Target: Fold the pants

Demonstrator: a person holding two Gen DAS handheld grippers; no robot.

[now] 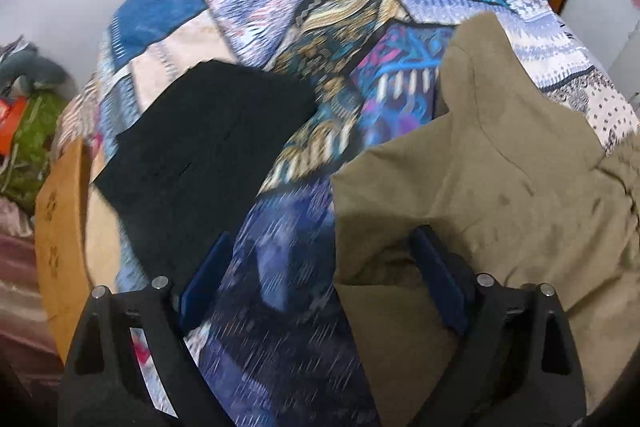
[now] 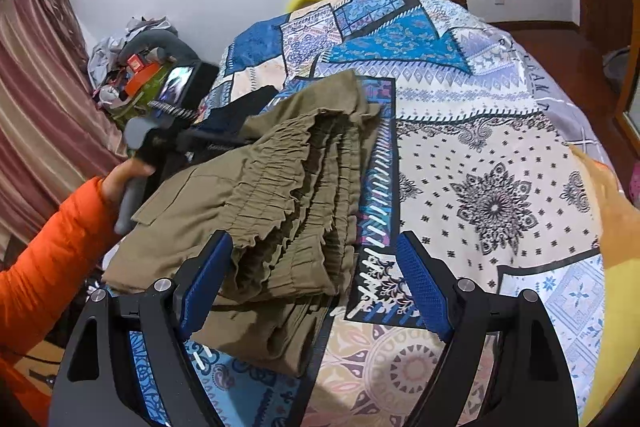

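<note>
Pants [image 2: 256, 187] of olive-green cloth lie folded into a thick stack on the bed [image 2: 500, 163], which is covered by a patchwork quilt in blue, white and beige. In the right wrist view their gathered elastic waistband shows in several layers facing right, and the stack sits on the left part of the quilt. A black garment [image 1: 208, 147] lies flat on the quilt, apart from the pants and to their left in the left wrist view. The right tool [image 2: 316, 251] stands wide, with the near edge of the pants between its blue pads, which do not press on the cloth. The left tool [image 1: 320, 247] is also spread wide above the quilt, its right pad over the pants' edge, gripping nothing. An orange sleeve [image 2: 48, 255] reaches in from the left.
</note>
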